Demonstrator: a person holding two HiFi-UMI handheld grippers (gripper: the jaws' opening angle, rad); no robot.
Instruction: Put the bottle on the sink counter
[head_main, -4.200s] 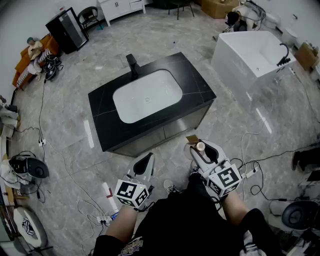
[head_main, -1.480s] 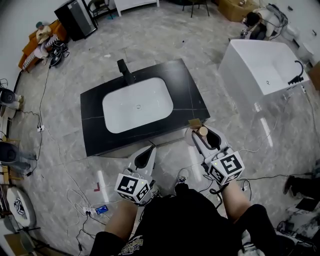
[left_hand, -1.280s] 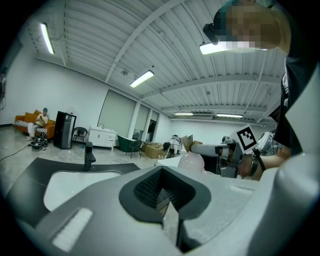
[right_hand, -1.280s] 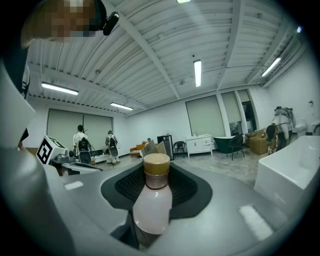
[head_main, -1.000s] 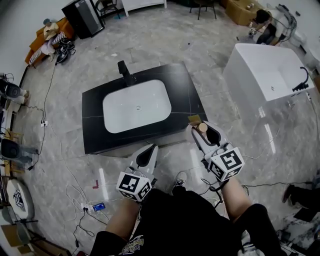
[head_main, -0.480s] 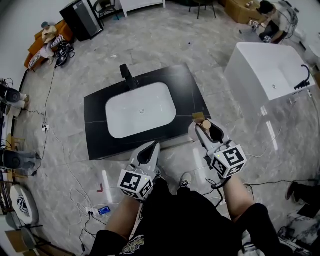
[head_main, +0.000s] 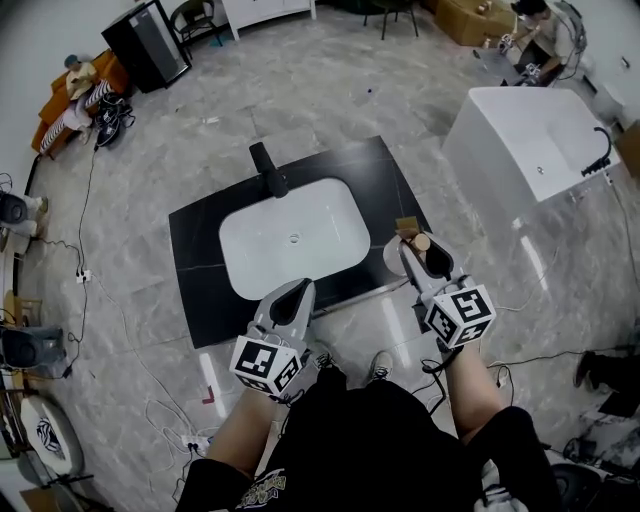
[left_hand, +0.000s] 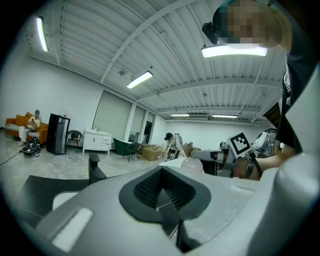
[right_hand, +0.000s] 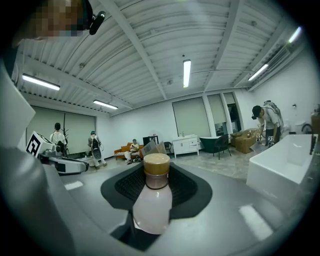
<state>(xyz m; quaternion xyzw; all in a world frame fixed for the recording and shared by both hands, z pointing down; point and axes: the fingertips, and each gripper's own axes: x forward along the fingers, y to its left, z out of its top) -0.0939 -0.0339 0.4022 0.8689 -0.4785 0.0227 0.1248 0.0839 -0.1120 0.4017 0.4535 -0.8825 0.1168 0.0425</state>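
the right gripper (head_main: 418, 256) is clamped on a pale bottle (right_hand: 152, 199) with a tan cap, its jaws pressing the body from both sides and the cap standing up past the fingertips. in the head view the bottle sits at the front right corner of the black sink counter (head_main: 200, 298), over its edge; whether it touches the top cannot be told. the left gripper (head_main: 296, 297) has its jaws closed together on nothing, with its tip at the counter's front edge, below the white basin (head_main: 294, 238). a black faucet (head_main: 267, 168) stands at the counter's back edge behind the basin. a white bathtub (head_main: 520, 140) stands on the marble floor well apart from the counter's right side.
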